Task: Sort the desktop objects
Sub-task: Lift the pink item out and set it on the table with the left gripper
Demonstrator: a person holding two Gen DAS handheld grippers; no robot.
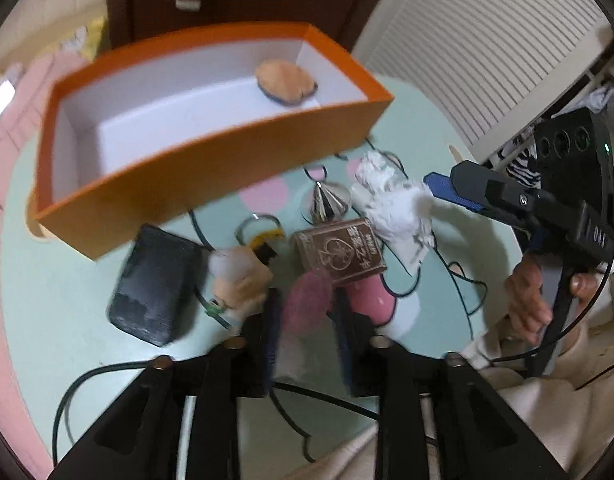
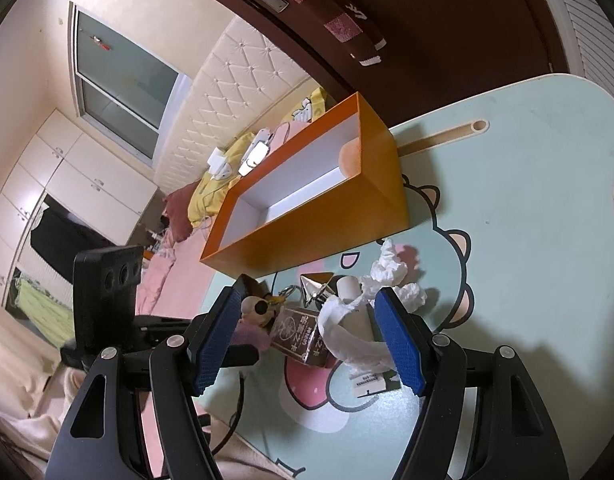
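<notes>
On my bench, the orange box (image 1: 211,152) sits at eleven o'clock, a tan item (image 1: 285,82) inside. At six, my left fingers (image 1: 307,320) stand narrowly apart around a fuzzy pink object (image 1: 307,300); whether they press it I cannot tell. At three, my right fingers (image 2: 307,340) gape wide around crumpled tissue (image 2: 347,336), not gripping.
</notes>
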